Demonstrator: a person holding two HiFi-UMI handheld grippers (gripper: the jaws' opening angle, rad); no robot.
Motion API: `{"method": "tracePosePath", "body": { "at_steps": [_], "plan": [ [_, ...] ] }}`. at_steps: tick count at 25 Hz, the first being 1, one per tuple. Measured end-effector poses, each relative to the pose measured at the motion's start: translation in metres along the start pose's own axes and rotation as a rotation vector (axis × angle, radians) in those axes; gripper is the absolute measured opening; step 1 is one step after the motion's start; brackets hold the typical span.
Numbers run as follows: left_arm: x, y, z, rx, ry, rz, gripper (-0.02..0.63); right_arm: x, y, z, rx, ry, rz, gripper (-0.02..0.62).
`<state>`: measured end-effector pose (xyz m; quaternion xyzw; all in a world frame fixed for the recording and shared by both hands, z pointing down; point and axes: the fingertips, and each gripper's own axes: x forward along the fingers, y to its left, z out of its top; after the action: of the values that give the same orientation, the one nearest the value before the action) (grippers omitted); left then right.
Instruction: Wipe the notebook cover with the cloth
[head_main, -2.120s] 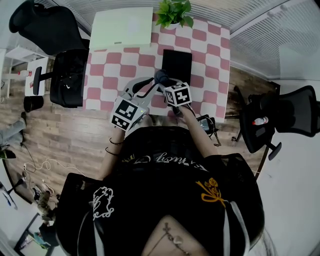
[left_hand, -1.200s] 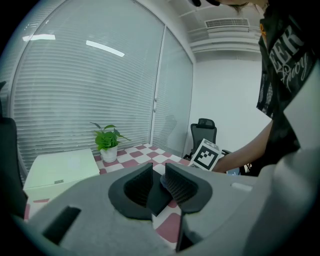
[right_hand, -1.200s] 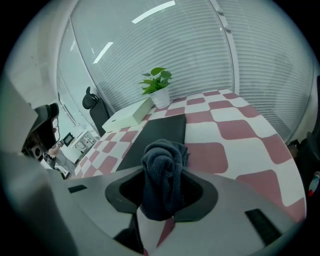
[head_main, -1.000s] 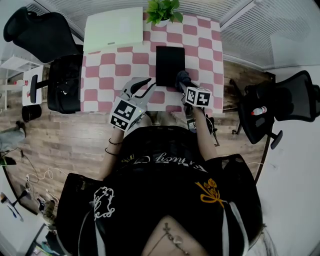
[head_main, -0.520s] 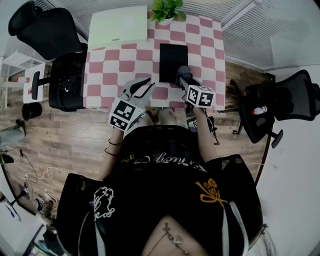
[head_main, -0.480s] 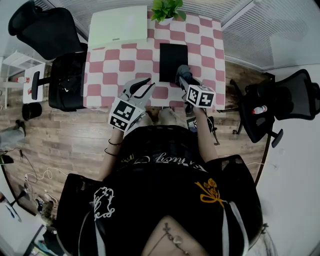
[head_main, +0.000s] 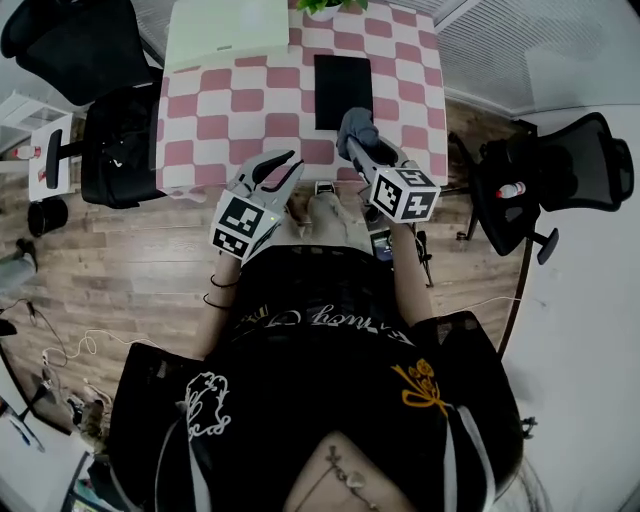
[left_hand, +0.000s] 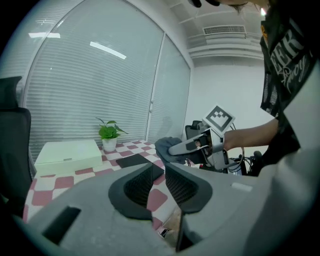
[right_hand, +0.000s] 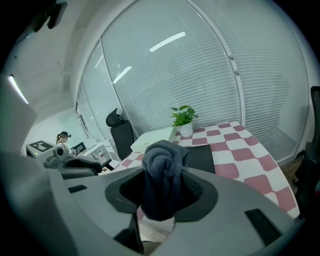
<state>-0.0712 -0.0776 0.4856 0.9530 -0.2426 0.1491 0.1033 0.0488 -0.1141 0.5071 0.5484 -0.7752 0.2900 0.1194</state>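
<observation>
A black notebook (head_main: 342, 90) lies flat on the pink-and-white checked table (head_main: 225, 105); it also shows in the left gripper view as the notebook (left_hand: 134, 160) and behind the cloth in the right gripper view as the notebook (right_hand: 200, 158). A dark grey-blue cloth (right_hand: 161, 175) is bunched between the jaws of my right gripper (head_main: 358, 140), which is shut on it and hovers at the notebook's near edge. The cloth (head_main: 355, 126) hangs just above the table. My left gripper (head_main: 277, 168) is open and empty over the table's near edge, left of the notebook.
A pale green box (head_main: 225, 22) sits at the table's far left. A potted plant (right_hand: 183, 120) stands beyond the notebook. Black office chairs stand on the left (head_main: 110, 130) and on the right (head_main: 560, 180). Wooden floor surrounds the table.
The right gripper with the cloth has swung from the notebook's near-left corner to its right side, then pulled back toward the near edge. The left gripper stayed about where it was.
</observation>
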Motion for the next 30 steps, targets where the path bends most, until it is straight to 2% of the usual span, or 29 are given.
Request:
{"method": "tracePosePath", "body": {
  "at_steps": [4,10,18,21,26,30],
  "plan": [
    [-0.009,-0.005,-0.013,-0.034,0.012,0.009,0.071,-0.015,0.018,-0.003,-0.019,0.001,0.019,0.126],
    [-0.024,-0.003,-0.014,-0.033,-0.010,0.070,0.071,-0.021,0.036,-0.002,-0.074,0.008,0.068,0.127],
    [-0.028,-0.020,-0.004,-0.027,-0.019,0.177,0.071,-0.058,0.030,-0.002,-0.119,0.002,0.128,0.127],
    [-0.019,-0.041,-0.002,-0.043,-0.022,0.196,0.071,-0.088,0.010,-0.011,-0.121,-0.001,0.120,0.126],
    [-0.001,-0.098,0.009,-0.100,-0.073,0.194,0.071,-0.144,-0.029,-0.038,-0.084,-0.003,0.111,0.126],
    [0.012,-0.148,0.007,-0.072,-0.048,0.184,0.071,-0.179,-0.046,-0.053,-0.074,-0.011,0.123,0.126]
  ]
}}
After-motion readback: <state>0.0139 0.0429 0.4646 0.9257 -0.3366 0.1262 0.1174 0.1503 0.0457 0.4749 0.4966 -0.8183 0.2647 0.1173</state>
